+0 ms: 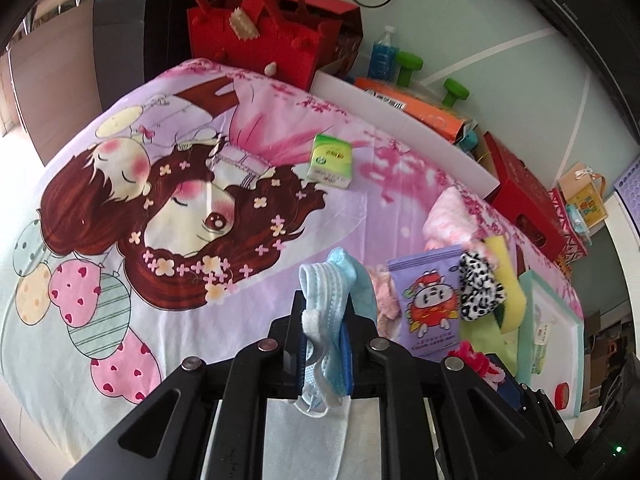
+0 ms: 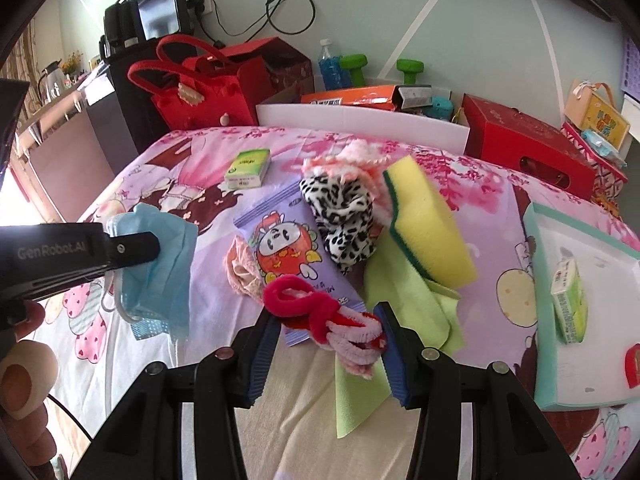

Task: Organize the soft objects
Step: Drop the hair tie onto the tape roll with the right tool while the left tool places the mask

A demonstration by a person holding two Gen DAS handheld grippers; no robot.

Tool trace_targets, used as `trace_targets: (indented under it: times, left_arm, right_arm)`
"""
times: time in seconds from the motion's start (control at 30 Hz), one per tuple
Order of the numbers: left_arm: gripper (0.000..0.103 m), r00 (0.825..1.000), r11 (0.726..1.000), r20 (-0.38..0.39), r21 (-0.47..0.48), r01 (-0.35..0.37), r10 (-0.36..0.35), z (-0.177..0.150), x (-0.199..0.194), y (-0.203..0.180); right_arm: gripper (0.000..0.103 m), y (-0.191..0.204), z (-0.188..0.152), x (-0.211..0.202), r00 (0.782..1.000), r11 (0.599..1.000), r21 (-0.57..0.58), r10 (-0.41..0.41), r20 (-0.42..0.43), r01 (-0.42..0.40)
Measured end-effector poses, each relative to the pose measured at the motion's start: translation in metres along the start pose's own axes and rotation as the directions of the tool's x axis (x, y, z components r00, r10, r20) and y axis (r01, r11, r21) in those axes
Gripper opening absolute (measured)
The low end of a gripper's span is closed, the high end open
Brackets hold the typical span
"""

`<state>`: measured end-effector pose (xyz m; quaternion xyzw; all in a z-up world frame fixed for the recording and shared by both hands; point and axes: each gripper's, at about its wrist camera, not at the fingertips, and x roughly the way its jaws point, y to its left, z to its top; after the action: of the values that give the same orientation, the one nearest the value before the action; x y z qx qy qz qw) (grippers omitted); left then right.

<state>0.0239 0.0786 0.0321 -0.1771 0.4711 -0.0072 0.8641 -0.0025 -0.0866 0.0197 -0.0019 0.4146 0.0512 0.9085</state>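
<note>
Mid-sort: 2 items in my jaws, pile left.
L gripper (image 1: 324, 332) clenched on face mask (image 1: 332, 280), R gripper (image 2: 326, 332) grasping fuzzy hair tie (image 2: 320, 312); tray (image 2: 560, 396) holds 2 things.

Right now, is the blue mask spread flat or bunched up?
Bunched up: the blue mask hangs crumpled from the shut left tool, off the bed.

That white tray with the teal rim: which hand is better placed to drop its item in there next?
Probably the right. Its tool grips the pink-and-red fuzzy bundle, and the tray lies just beside it. The left tool, pinching the blue face mask, is across the pile.
</note>
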Motion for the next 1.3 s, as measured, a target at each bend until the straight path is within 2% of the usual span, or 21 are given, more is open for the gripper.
trace_targets:
  times: [0.43,0.7,0.93,1.1,1.3]
  left_arm:
    - [0.014,0.994,0.996,0.092,0.079,0.044,-0.052,0.001,-0.032,-0.031]
    - [0.014,0.977,0.977,0.166,0.186,0.101,-0.133,-0.006,-0.057,-0.073]
    - [0.014,0.961,0.938,0.17,0.307,0.159,-0.219,-0.02,-0.062,-0.124]
    - [0.014,0.957,0.901,0.129,0.388,0.194,-0.261,-0.033,-0.051,-0.164]
    - [0.014,0.941,0.852,0.079,0.454,0.261,-0.33,-0.048,-0.039,-0.206]
  right_arm:
    - [0.051,-0.026,0.006,-0.022,0.998,0.998,0.066,-0.009,0.054,0.006]
    - [0.051,-0.061,0.007,-0.047,0.993,0.989,0.145,-0.041,0.107,0.025]
    - [0.051,-0.122,-0.001,-0.063,0.983,0.952,0.278,-0.156,0.098,0.124]
    - [0.051,-0.175,-0.014,-0.068,0.959,0.895,0.376,-0.278,0.046,0.241]
    - [0.051,-0.227,-0.031,-0.077,0.93,0.83,0.449,-0.366,-0.006,0.33]
